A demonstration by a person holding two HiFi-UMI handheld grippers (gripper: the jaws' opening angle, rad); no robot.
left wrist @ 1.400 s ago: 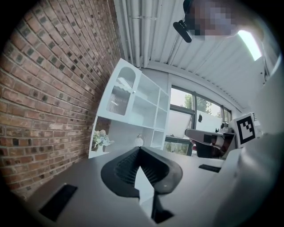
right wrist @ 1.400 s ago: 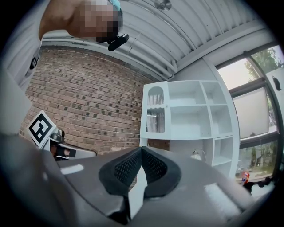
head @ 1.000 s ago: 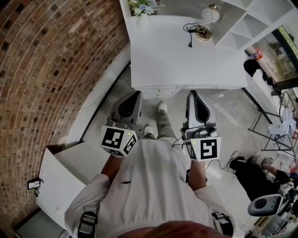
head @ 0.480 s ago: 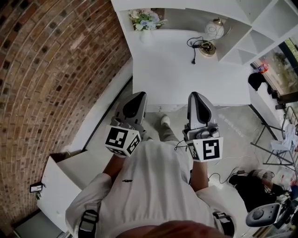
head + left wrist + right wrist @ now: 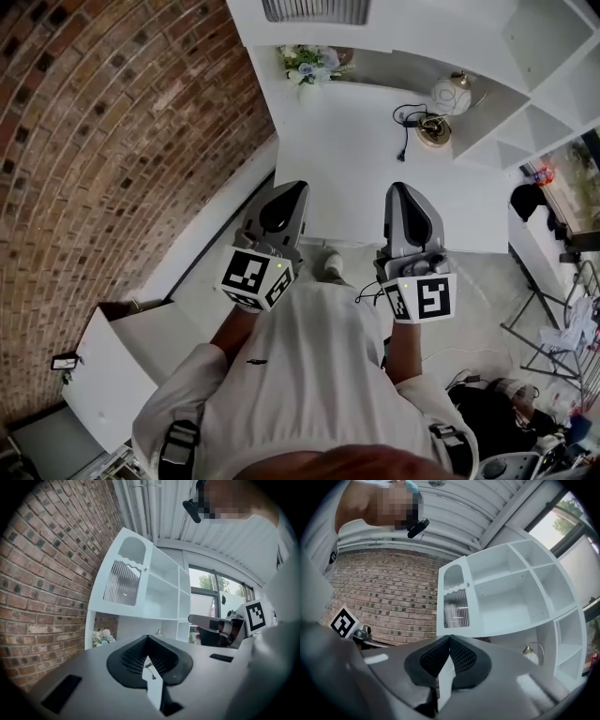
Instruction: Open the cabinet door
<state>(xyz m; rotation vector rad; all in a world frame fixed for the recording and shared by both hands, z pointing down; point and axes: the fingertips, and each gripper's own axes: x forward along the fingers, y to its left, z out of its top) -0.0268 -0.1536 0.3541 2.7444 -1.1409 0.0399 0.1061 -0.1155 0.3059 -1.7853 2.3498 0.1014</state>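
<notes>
Showing cabinet door cropped by head view's top edge.

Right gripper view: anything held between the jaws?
No, the right gripper has its jaws closed together with nothing between them, and the cabinet door stands ahead, untouched.

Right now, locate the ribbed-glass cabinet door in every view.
Head view: ribbed-glass cabinet door at the top edge, centre.
Left gripper view: the door upper left of centre.
Right gripper view: the door near the centre.
Shared landmark: brick wall, left of the door everywhere.
</notes>
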